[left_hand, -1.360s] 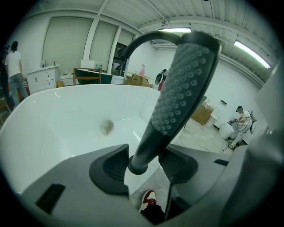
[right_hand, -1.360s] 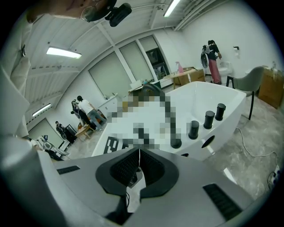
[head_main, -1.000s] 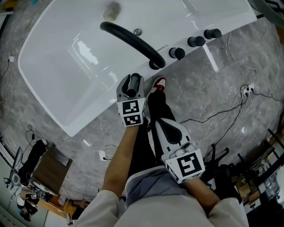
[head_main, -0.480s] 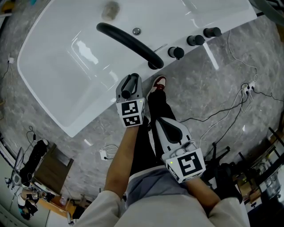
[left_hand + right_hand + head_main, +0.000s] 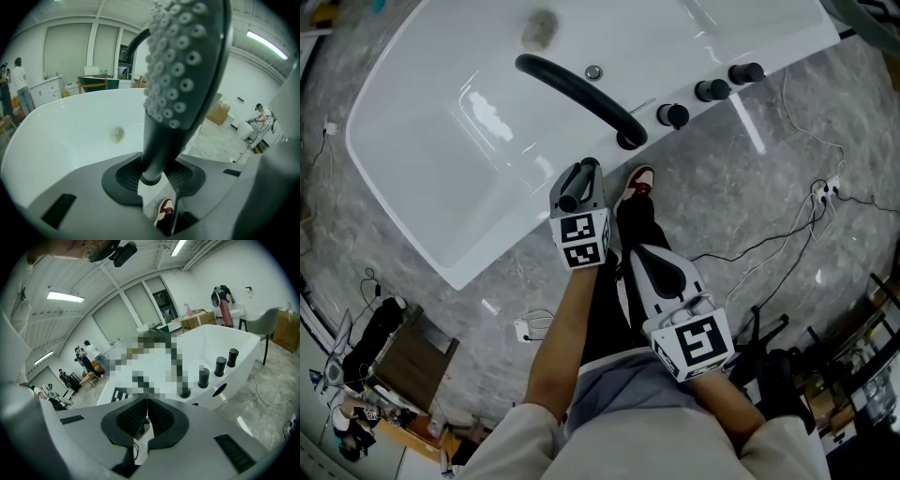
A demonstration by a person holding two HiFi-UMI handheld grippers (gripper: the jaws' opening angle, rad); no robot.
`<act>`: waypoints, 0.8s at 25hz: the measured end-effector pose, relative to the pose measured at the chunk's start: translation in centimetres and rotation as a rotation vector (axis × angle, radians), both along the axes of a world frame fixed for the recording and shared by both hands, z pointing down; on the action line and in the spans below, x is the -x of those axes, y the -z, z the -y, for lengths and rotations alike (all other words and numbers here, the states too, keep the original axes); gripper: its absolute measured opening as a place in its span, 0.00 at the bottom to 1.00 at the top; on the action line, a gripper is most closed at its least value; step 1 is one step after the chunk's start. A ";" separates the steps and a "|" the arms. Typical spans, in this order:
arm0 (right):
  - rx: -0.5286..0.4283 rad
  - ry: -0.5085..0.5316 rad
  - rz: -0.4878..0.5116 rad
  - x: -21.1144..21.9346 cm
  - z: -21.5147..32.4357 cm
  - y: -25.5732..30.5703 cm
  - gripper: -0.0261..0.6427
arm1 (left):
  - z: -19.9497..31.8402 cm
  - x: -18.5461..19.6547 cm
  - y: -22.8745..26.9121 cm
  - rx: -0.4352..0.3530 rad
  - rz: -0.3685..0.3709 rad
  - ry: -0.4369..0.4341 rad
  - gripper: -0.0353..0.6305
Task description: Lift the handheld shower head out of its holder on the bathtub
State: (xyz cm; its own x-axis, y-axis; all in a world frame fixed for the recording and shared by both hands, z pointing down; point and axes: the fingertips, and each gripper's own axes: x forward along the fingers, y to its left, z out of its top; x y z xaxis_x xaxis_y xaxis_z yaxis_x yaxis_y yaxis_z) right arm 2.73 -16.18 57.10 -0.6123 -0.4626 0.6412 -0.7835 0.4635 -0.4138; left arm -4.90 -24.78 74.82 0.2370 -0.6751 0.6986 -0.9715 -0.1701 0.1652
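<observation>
Handheld shower head [image 5: 183, 70]: upright at bathtub [image 5: 502, 239] near rim. Left claw [image 5: 579, 173] just closed low on its handle. Right claw [image 5: 642, 261] clenched, empty. Risk: low grip, so the top-heavy head may pivot and slip.

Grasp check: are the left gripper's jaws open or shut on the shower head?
Shut on it: the left gripper has just been closing its jaws, and they pinch the shower head by its handle.

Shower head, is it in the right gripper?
No, the left gripper has just been closing its fingers on the shower head, and the right gripper holds nothing.
</observation>
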 end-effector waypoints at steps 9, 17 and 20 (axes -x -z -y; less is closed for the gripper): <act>-0.044 -0.009 0.025 1.2 0.8 2.0 0.07 | -0.3 0.4 2.3 -0.008 0.005 -0.033 0.26; -0.071 -0.005 0.039 2.0 0.7 3.6 0.07 | -0.9 1.2 5.2 -0.019 -0.038 -0.032 0.26; -0.080 -0.003 0.043 2.3 0.8 4.1 0.07 | -1.0 1.4 6.6 -0.028 -0.055 -0.033 0.26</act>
State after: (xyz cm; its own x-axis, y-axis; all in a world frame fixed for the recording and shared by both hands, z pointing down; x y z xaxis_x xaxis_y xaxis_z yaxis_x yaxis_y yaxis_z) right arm 0.46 -16.96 52.99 -0.6372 -0.5127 0.5755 -0.7671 0.4944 -0.4088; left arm -6.32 -23.81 68.18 0.2965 -0.6858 0.6647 -0.9550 -0.2070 0.2124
